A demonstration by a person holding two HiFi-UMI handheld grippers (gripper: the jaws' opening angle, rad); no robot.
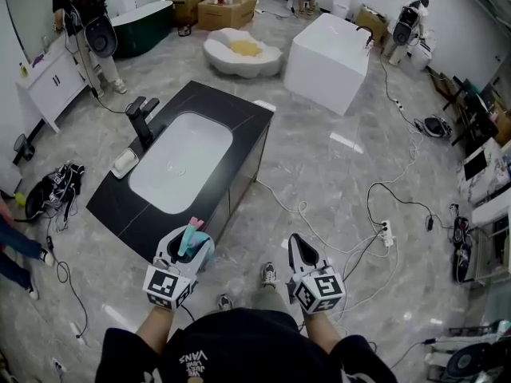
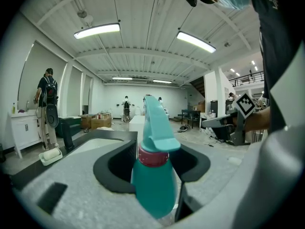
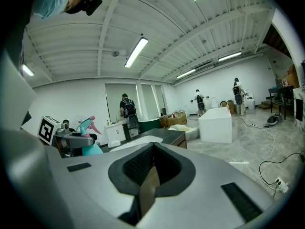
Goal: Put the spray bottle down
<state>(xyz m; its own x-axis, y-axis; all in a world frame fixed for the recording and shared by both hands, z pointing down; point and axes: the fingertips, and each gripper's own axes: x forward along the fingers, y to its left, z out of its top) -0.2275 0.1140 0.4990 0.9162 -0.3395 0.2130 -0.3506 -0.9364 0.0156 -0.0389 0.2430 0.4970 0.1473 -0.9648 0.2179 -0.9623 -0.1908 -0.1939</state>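
A teal spray bottle [image 1: 192, 239] with a pink collar stands upright between the jaws of my left gripper [image 1: 184, 248], which is shut on it near the front corner of the black vanity counter [image 1: 232, 108]. In the left gripper view the bottle [image 2: 153, 180] fills the gap between the jaws, nozzle pointing away. The counter holds a white sink basin [image 1: 180, 163] and a black faucet [image 1: 142, 121]. My right gripper [image 1: 303, 250] hangs over the floor to the right, its jaws shut with nothing between them [image 3: 151, 162]. The right gripper view also shows the bottle [image 3: 89, 136] at its left.
A white folded cloth [image 1: 125, 163] lies on the counter's left edge. Cables and a power strip [image 1: 386, 231] trail over the floor at the right. A white block [image 1: 327, 61] and a shell-shaped tub [image 1: 240, 52] stand beyond. A person [image 1: 83, 21] stands at the back left.
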